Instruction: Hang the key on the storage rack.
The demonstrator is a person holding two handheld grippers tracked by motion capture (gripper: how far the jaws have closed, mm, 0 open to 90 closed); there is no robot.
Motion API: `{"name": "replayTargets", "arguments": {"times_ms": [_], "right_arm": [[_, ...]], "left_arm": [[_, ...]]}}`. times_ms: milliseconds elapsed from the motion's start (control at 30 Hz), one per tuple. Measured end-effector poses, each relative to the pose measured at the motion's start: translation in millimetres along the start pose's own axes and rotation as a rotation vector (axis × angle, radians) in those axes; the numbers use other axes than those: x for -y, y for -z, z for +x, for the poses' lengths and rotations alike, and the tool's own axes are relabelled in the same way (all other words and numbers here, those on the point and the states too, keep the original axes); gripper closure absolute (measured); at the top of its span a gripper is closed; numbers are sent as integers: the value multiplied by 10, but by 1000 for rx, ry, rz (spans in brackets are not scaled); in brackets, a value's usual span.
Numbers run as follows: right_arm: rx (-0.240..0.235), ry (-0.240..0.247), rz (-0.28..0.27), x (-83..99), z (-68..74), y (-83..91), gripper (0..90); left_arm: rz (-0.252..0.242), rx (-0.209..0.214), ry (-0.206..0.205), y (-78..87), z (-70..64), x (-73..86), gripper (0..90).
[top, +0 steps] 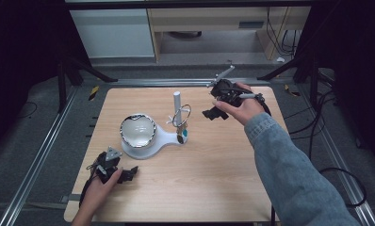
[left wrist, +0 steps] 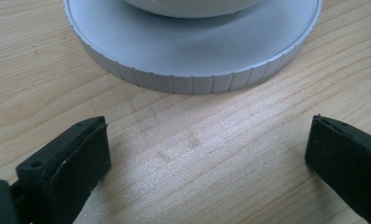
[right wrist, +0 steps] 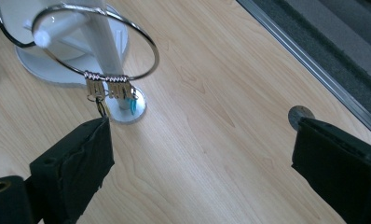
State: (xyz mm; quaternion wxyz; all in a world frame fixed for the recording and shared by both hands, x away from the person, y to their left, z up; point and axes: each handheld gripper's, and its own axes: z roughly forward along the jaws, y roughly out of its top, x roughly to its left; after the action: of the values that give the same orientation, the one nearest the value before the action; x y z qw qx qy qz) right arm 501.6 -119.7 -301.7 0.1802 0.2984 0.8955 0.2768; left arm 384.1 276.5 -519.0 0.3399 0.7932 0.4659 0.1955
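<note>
A white stand [top: 164,136] sits mid-table with a round base, a shiny bowl [top: 137,129] on it and an upright white post [top: 176,104]. A large metal ring [top: 182,115] hangs from a peg on the post [right wrist: 102,42], with small charms [right wrist: 110,89] dangling from the ring [right wrist: 141,32]. My right gripper [top: 214,113] hovers open to the right of the ring, jaws wide apart with nothing between them [right wrist: 200,158]. Near the front left my left gripper [top: 126,175] rests open, facing the ribbed edge of the stand's base [left wrist: 193,81]; only bare wood lies between its jaws [left wrist: 207,154].
The wooden table [top: 209,179] is bounded by metal rails [top: 39,155] left and right. A small round metal disc [right wrist: 300,114] is set in the tabletop near its edge. Black frame legs [top: 63,80] and cables [top: 336,174] stand beyond the table.
</note>
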Motion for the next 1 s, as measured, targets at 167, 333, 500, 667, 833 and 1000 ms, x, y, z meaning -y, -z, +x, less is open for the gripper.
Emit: {"name": "replayTargets", "arguments": {"times_ms": [167,333,500,667,833,1000], "right_arm": [[-9,-26,7,149,-19,-46,71],[10,-49,7,307,-32,-85,69],[31,-75,-19,418,-54,-72,73],[56,-90,-46,522,-70,-58,82],[69,-98,-56,651,-77,-62,87],[80,-108,-59,806,-75,-75,91]], "left_arm": [[0,0,0,0,0,0,0],[0,0,2,1,-2,1,0],[4,0,-2,4,0,1,0],[5,0,-3,4,1,1,0],[5,0,-3,5,1,1,0],[6,1,-3,7,-3,2,0]]}}
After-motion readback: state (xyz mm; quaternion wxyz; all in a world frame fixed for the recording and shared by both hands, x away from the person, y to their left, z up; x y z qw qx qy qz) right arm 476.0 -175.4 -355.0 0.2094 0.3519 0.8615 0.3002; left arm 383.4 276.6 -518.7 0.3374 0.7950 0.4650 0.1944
